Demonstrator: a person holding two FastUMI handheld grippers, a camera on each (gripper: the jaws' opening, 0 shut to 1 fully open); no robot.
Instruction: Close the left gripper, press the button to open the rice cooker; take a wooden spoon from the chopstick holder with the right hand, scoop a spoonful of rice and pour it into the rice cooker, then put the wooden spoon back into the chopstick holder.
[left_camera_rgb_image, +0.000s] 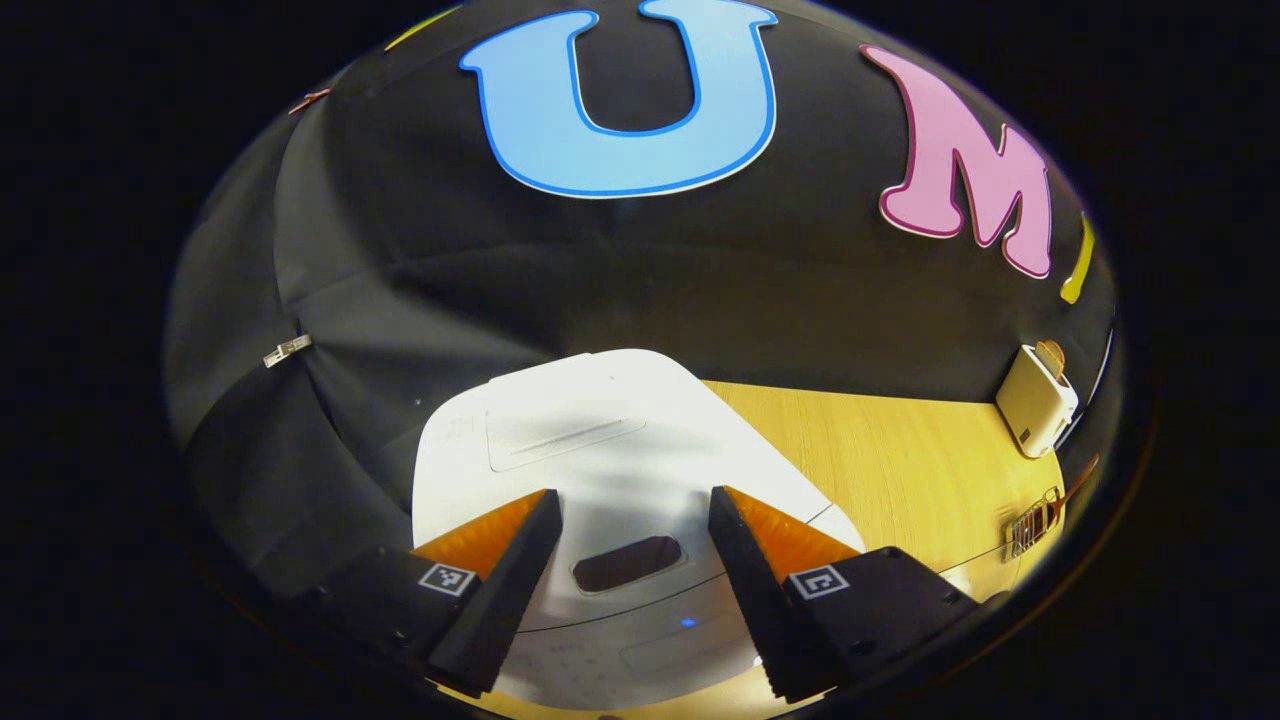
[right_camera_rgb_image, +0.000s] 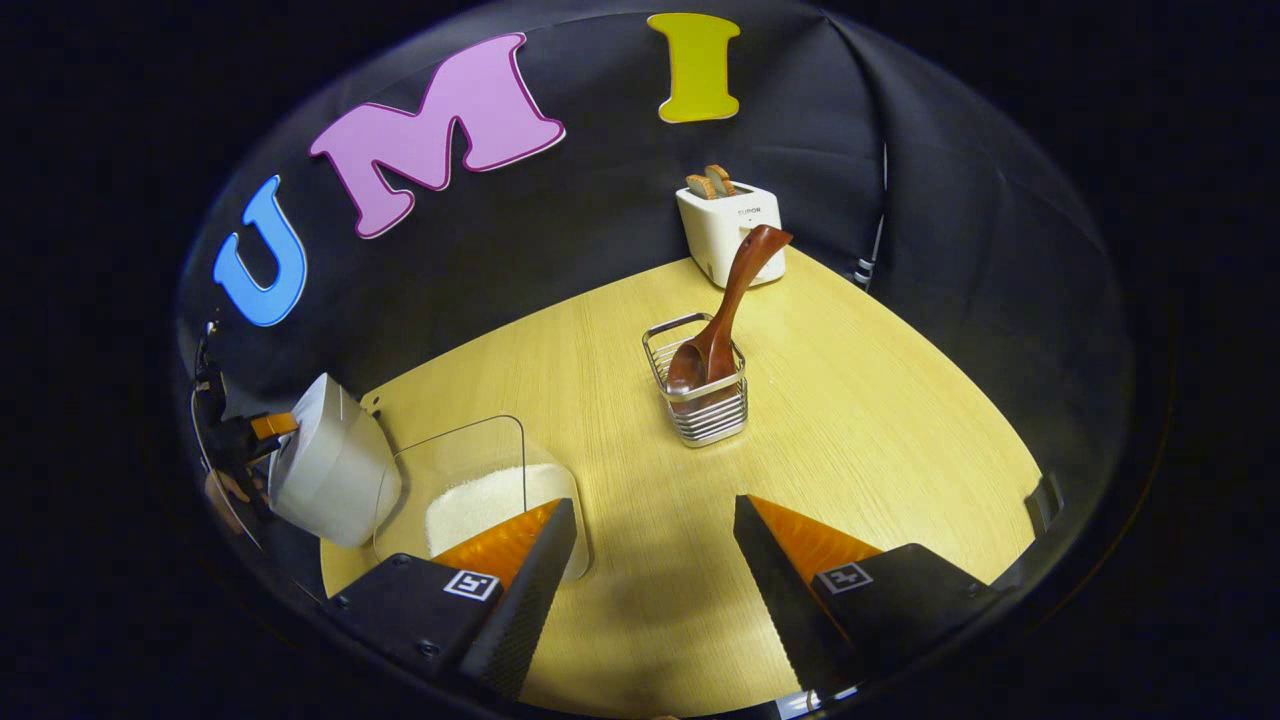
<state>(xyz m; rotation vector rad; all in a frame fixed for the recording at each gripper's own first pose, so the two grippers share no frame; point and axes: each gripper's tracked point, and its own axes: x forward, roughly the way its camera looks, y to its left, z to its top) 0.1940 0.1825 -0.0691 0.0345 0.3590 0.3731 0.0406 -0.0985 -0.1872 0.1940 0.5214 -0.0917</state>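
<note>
We see the left gripper poised above the white rice cooker, its two fingers spread wide apart and holding nothing. Between them lies the cooker's closed lid, with a dark oval button recess near the front edge and a small blue light just below it. A shallow rectangular panel sits farther back on the lid. The cooker stands at the edge of the light wooden table, close to the black cloth wall.

In the right gripper view, the right gripper hovers over the table with its fingers likewise parted and empty. Ahead of it, near the middle of the table, stands the wire chopstick holder, and in it the wooden spoon. The spoon's bowl is down inside the holder and its long axis rises steeply, leaning up and to the right, so the broad handle end points toward the toaster at the back. The white toaster holds two slices of toast; there is small writing on its face, which we leave unread.

To the left of the right gripper's fingers sits a clear container of white rice, just beside the rice cooker, where the other gripper and the hand holding it show at the far left.
</note>
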